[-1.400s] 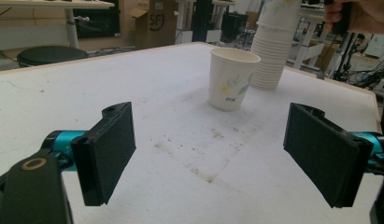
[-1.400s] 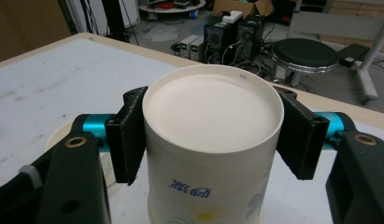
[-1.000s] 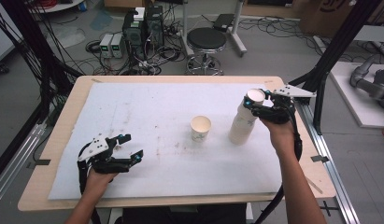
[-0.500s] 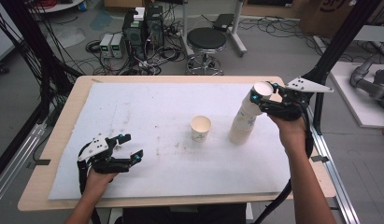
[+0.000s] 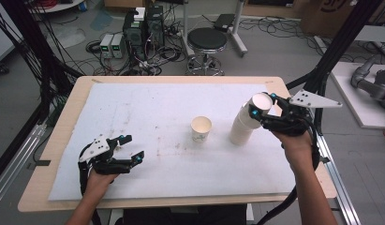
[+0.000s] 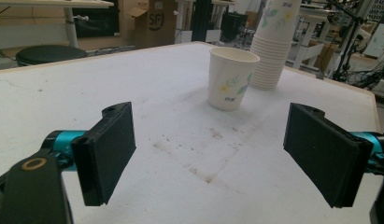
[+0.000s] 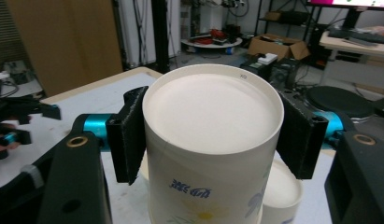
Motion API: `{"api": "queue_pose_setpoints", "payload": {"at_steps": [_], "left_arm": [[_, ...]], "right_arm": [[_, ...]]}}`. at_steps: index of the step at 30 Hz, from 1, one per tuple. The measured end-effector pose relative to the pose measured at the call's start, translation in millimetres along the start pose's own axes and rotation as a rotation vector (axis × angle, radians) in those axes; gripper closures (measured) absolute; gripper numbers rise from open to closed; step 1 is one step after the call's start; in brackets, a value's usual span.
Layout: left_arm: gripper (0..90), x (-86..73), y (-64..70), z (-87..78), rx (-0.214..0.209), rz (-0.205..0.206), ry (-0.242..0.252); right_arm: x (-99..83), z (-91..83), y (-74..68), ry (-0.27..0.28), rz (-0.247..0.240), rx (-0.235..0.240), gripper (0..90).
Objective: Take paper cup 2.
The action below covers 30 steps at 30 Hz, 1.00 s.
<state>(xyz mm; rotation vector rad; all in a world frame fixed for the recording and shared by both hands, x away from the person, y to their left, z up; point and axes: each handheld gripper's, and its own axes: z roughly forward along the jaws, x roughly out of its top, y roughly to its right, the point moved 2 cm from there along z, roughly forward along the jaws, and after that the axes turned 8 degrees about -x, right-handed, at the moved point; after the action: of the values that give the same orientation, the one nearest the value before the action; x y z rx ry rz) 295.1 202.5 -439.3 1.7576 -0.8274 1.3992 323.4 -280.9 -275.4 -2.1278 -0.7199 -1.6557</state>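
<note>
— Starting at the left of the table (image 5: 54, 140): what is the left gripper (image 5: 129, 149) doing?

— It sits low over the white mat (image 5: 148, 108) near the front left corner, jaws spread wide with nothing between them. The left gripper view makes that plain: two black pads (image 6: 110, 151) stand far apart with bare, stained mat in the gap.

— And beyond them?

— A single paper cup (image 5: 201, 129) stands upright and mouth-up near the middle of the mat. From above you see its open mouth; the left gripper view adds a flower print on its side (image 6: 231, 77).

— Then further right?

— An inverted stack of cups (image 5: 241, 126) stands just right of the single cup, leaning a little toward the right gripper. In the left gripper view its ribbed rims at the base show, but its top is cut off.

— And the right gripper (image 5: 261, 112)?

— It is clamped on the top cup (image 5: 261, 102), at the upper end of the stack. The high view shows the white bottom disc facing up.

— What does the right gripper view add?

— The two pads (image 7: 131, 135) pressing either side of that cup (image 7: 213, 140), blue lettering and a flower on its wall, and another cup's rim below at the lower right. The left gripper (image 7: 17, 121) shows small at the far left edge.
</note>
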Motion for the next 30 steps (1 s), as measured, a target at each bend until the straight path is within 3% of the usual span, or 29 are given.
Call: {"api": "queue_pose_setpoints", "payload": {"at_steps": [15, 22, 30], "left_arm": [[16.6, 0.7, 0.5, -2.2, 0.000, -0.002, 0.016], [16.6, 0.2, 0.7, -4.0, -0.004, -0.010, 0.025], [16.5, 1.9, 2.5, -4.2, -0.009, 0.002, 0.030]], "right_arm": [[-37.0, 10.6, -39.0, -0.036, -0.016, 0.188, 34.7], [-49.1, 28.4, -54.7, -0.076, -0.043, 0.231, 34.7], [-51.6, 37.9, -61.8, -0.100, -0.063, 0.262, 34.7]]}}
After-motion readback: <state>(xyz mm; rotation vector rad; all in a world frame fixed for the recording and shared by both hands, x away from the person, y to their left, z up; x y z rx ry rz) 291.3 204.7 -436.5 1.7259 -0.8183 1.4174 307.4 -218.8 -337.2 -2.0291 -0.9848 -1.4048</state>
